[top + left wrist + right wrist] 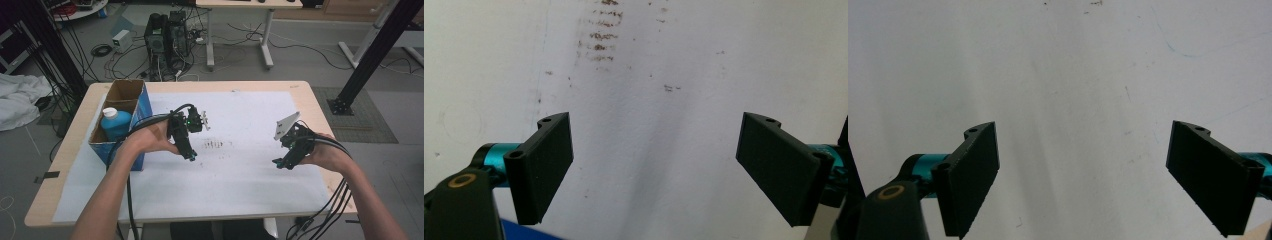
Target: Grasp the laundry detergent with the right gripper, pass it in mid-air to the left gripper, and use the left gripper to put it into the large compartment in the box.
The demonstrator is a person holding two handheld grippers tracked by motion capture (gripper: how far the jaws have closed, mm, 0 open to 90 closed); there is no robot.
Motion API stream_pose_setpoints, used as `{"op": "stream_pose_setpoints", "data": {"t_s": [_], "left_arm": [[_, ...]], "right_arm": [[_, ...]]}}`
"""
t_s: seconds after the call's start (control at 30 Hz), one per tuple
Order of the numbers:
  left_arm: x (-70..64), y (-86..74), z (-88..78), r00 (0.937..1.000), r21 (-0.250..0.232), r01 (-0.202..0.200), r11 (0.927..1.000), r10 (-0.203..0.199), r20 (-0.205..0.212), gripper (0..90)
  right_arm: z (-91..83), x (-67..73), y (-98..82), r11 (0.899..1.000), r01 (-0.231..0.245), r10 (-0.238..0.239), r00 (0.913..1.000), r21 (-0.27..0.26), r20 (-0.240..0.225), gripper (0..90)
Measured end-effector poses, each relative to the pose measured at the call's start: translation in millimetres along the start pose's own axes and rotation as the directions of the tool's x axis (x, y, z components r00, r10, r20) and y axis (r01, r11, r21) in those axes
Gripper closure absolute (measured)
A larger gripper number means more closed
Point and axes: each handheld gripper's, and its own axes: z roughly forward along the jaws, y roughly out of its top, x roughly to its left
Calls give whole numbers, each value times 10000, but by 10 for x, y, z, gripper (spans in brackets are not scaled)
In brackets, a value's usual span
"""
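My left gripper (192, 156) hangs over the white sheet (240, 125) left of the table's middle, held in the person's left hand and pointing down. In the left gripper view its two black jaws stand wide apart with bare paper between them (656, 165). My right gripper (280, 163) hovers over the sheet's right part, held by the right hand, with a grey three-cornered plate (286, 123) on top. Its jaws are also spread wide with nothing between them (1083, 172).
A blue cardboard box (122, 107) stands at the table's left edge with a blue bottle (115, 123) inside. Brown smudges (215, 144) mark the sheet between the grippers. Cables trail off the front edge. Beyond the table are computer towers (167, 35) and loose cables on the floor.
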Motion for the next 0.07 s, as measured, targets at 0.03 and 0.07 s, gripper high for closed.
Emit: {"op": "stream_pose_setpoints", "data": {"t_s": [0.03,0.07], "left_arm": [[3,0,-5,10000,-7,-28,10000,28,2,152],[3,0,-5,10000,-7,-28,10000,28,2,152]], "right_arm": [[-1,6,4,10000,-51,51,10000,57,-30,129],[-1,6,4,10000,-51,51,10000,57,-30,129]]}}
